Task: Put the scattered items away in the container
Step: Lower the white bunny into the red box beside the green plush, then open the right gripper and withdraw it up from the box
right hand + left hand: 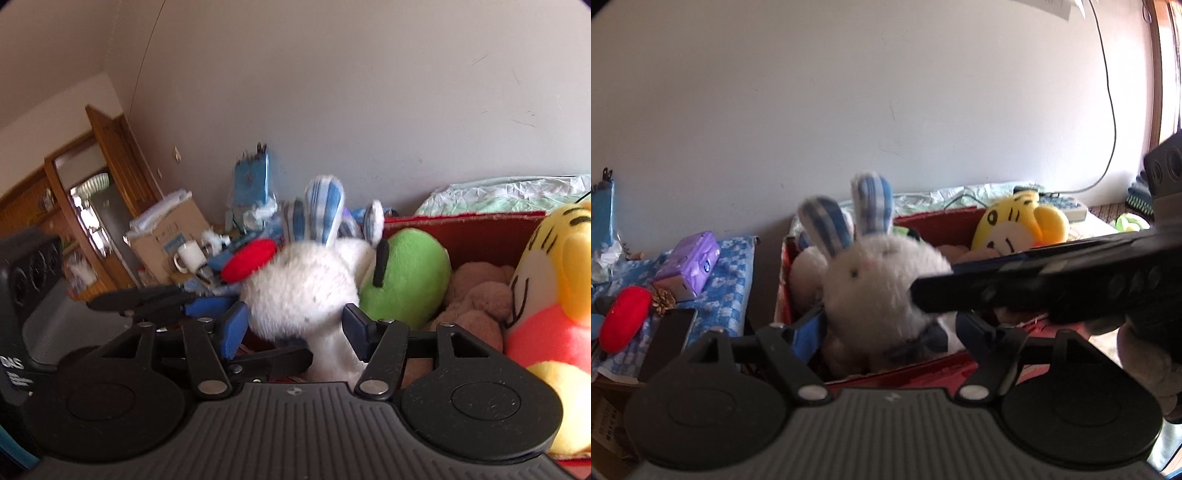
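Several plush toys filled the red cardboard box (pixel 934 223) against the wall: a yellow tiger (pixel 1015 221), a green toy (pixel 406 273), and a white rabbit (pixel 875 273) with blue-checked ears standing at its left end. Both grippers bracketed the rabbit. The left gripper (pixel 890 325) stood half-open around its body, while the right gripper (pixel 295 328) spanned its lower body, contact uncertain.

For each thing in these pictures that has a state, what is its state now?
Rabbit: upright in the red box, between both grippers' pads.
Left gripper: open, pads not pressing on the rabbit.
Right gripper: pads at the rabbit's sides; grip unclear.
Yellow toy: in the box.
Green toy: in the box.
Red cushion: outside, on the blue cloth.
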A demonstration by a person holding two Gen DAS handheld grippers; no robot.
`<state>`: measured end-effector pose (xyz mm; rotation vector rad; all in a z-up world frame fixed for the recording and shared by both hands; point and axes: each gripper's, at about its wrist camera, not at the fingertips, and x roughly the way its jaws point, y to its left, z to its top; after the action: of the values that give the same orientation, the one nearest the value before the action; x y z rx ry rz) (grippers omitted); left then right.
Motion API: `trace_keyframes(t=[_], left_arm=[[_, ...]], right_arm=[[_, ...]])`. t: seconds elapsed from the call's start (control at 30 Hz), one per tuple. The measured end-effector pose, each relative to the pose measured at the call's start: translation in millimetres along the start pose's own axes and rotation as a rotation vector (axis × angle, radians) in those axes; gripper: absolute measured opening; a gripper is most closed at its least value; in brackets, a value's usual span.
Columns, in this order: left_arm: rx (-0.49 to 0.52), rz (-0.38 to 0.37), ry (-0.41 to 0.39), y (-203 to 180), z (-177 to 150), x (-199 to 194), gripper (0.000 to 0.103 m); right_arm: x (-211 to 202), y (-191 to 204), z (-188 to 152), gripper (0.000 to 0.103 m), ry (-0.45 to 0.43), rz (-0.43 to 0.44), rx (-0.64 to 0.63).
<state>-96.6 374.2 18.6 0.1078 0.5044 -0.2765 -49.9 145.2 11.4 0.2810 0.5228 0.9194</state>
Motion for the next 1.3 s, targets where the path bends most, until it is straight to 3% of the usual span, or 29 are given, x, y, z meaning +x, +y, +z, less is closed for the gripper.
trace_keyframes(t=[0.13,0.27,0.47,0.63,0.83,0.93,1.1,1.3], left_arm=[[-0.051,-0.058,-0.026,8,10,-2,0.079],[-0.089,-0.101,0.031,9,9,16,0.075],[-0.101,-0.128,0.054,5,3,20,0.076],[-0.093,-0.143,0.056,-3,2,23,0.084],[-0.09,-0.142,0.064,-8,5,25,0.087],[-0.147,-0.143,0.099,2,11,22,0.088],[-0.218,-0.072,0.103,10,23,4,0.088],[-0.266,0.077,0.178,-6,41,-2,0.088]], right_arm=[[-6,2,16,0.06,-0.089,-0.013,0.111],[7,-7,24,0.039,-0.066,-0.069,0.184],[11,-9,7,0.038,-0.005,-0.082,0.23],[13,-12,-3,0.038,0.049,-0.106,0.244],[4,-10,0,0.038,0.026,-0.166,0.224],[-10,-10,8,0.042,-0.005,-0.201,0.257],[-37,-2,25,0.058,-0.002,-0.265,0.27],[-55,-1,31,0.062,0.075,-0.37,0.296]])
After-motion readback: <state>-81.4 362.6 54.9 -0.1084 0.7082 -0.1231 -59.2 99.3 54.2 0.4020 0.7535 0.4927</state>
